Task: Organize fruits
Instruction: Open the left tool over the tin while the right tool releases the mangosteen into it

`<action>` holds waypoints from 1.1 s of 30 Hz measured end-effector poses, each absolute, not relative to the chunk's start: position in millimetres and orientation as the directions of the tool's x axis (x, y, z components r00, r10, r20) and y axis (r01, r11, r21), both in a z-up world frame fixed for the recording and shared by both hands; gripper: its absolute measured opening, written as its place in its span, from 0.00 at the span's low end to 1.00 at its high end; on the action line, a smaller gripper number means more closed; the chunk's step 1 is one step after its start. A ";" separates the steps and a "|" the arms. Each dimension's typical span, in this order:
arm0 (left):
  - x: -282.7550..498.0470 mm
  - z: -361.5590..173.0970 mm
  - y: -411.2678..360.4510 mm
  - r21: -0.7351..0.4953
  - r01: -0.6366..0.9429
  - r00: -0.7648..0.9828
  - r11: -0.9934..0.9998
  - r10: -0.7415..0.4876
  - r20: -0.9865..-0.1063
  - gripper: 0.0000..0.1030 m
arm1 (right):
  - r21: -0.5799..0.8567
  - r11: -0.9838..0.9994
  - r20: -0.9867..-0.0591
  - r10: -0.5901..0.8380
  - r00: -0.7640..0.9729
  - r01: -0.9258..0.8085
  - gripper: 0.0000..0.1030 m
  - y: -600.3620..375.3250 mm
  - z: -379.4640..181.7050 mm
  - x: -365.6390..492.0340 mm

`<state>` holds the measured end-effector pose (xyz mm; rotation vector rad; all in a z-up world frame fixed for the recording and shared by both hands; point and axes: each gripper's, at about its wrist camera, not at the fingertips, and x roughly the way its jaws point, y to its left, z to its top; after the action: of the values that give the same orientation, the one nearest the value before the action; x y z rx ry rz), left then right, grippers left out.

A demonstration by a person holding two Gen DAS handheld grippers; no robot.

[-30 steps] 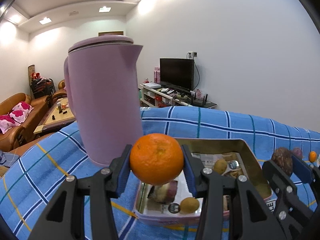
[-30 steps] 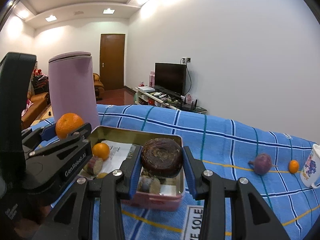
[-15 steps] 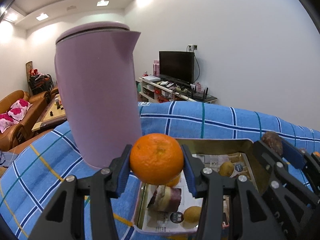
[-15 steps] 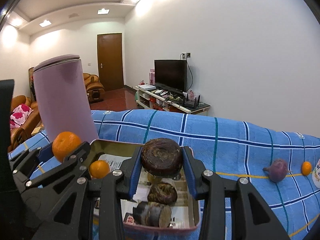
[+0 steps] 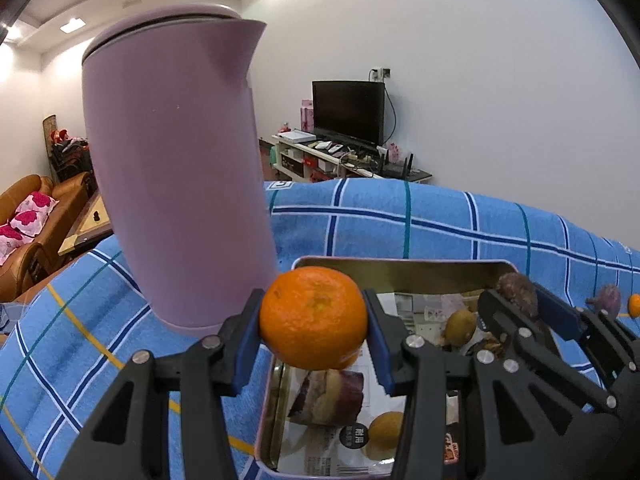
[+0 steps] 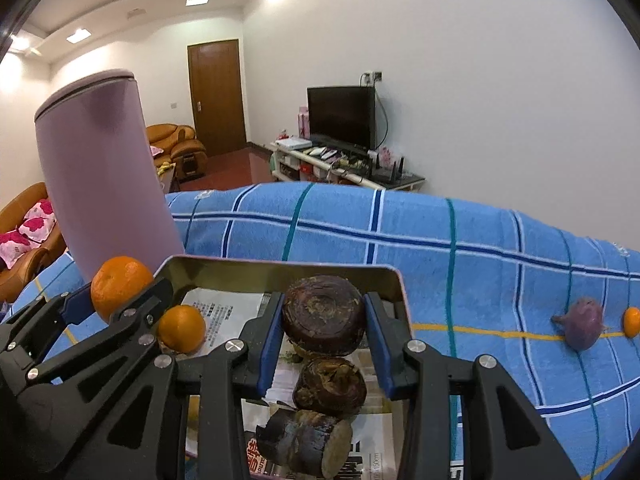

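Left wrist view: my left hand-held gripper is clamped on an orange, held above the near-left rim of the tin. The kettle stands just beside that rim, crowding the left. My right hand-held gripper hangs over the tin's right side.

Right wrist view: my right hand-held gripper grips a dark round fruit over the tin, inside its right edge. Open blue cloth lies to the right, with a purple fruit and small orange well apart.
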<state>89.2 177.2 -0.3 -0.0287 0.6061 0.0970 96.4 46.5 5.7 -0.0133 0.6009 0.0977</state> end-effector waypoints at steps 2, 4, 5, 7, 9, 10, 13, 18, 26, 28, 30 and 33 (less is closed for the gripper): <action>90.2 -0.9 177.5 0.007 -0.101 0.814 0.995 0.087 -0.574 0.48 | 0.021 0.994 -0.580 0.096 0.809 -0.103 0.41 46.8 2.9 99.5; 90.8 -1.6 178.0 0.012 -0.105 0.811 0.994 0.092 -0.577 0.48 | 0.031 0.993 -0.595 0.113 0.796 -0.117 0.41 47.3 0.2 102.9; 91.3 -2.1 177.9 0.017 -0.106 0.810 0.994 0.097 -0.578 0.48 | 0.036 0.992 -0.600 0.121 0.791 -0.124 0.41 47.7 -0.4 104.5; 92.4 -3.5 176.5 0.027 -0.108 0.807 0.994 0.104 -0.582 0.48 | 0.046 0.990 -0.614 0.134 0.778 -0.134 0.41 48.4 -4.2 107.2; 93.3 -4.7 176.3 0.027 -0.105 0.803 0.994 0.101 -0.587 0.48 | 0.059 0.989 -0.628 0.145 0.765 -0.139 0.41 47.9 -6.7 110.5; 93.8 -5.2 176.0 0.031 -0.104 0.802 0.994 0.102 -0.588 0.48 | 0.070 0.987 -0.633 0.154 0.759 -0.142 0.41 46.9 -7.6 112.3; 94.9 -6.8 174.7 0.047 -0.105 0.800 0.993 0.113 -0.590 0.48 | 0.105 0.982 -0.645 0.187 0.741 -0.157 0.41 43.0 -10.6 115.1; 95.7 -8.3 173.7 0.063 -0.111 0.798 0.992 0.126 -0.590 0.48 | 0.147 0.972 -0.630 0.233 0.740 -0.181 0.41 39.9 -9.2 111.9; 95.3 -8.2 174.4 0.054 -0.104 0.798 0.993 0.116 -0.591 0.48 | 0.204 0.963 -0.546 0.259 0.796 -0.174 0.60 25.6 5.2 98.0; 94.6 -8.1 172.5 0.055 -0.097 0.800 0.994 0.110 -0.590 0.48 | 0.228 0.959 -0.525 0.265 0.809 -0.166 0.63 20.9 8.5 94.8; 94.4 -8.0 171.7 0.054 -0.094 0.800 0.994 0.108 -0.590 0.48 | 0.231 0.960 -0.510 0.257 0.821 -0.158 0.63 19.0 11.1 91.5; 94.2 -8.4 170.2 0.056 -0.093 0.800 0.994 0.108 -0.591 0.48 | 0.213 0.968 -0.495 0.222 0.840 -0.131 0.63 19.3 12.8 87.1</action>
<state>94.2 170.2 -8.4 0.0251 0.6351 0.1076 87.1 19.3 12.8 0.1738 0.5427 0.1874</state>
